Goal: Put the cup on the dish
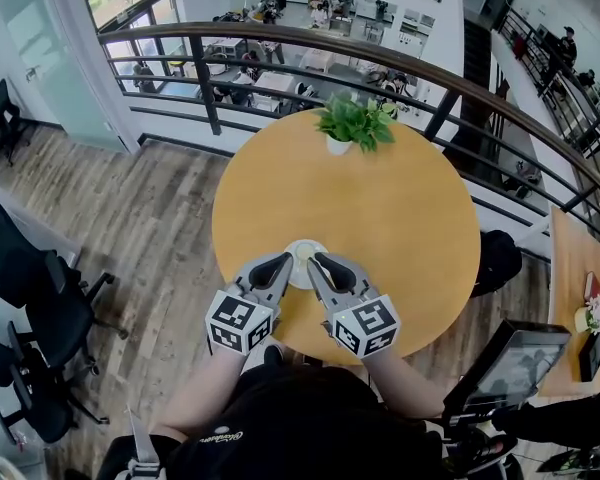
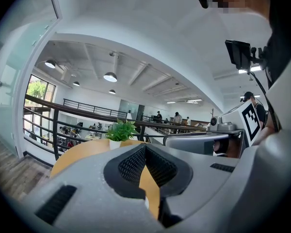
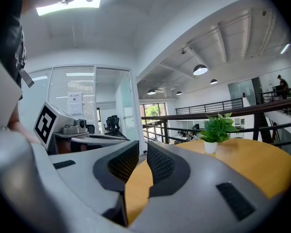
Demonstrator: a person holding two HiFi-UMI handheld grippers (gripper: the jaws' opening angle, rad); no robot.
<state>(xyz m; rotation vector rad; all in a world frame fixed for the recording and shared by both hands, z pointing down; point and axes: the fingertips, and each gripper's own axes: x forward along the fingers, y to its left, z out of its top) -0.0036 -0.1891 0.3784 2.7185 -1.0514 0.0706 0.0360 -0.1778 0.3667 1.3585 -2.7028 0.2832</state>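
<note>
Shut and empty, both left claw (image 1: 283,260) and right claw (image 1: 320,260), just beside small white round dish (image 1: 305,277) at near edge of round wooden worktop (image 1: 400,218). Small pale cup (image 1: 303,253) seemingly on dish already. Placing probably done; next needs drawing back without knocking it.

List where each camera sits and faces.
Head view: on the person's head, looking steeply down at the round table; both forearms, left gripper and right gripper show.
Left gripper view: on the left gripper, along its jaws across the table; torso at right.
Right gripper view: on the right gripper, likewise; torso at left.
Shared: the potted plant, in all three.
</note>
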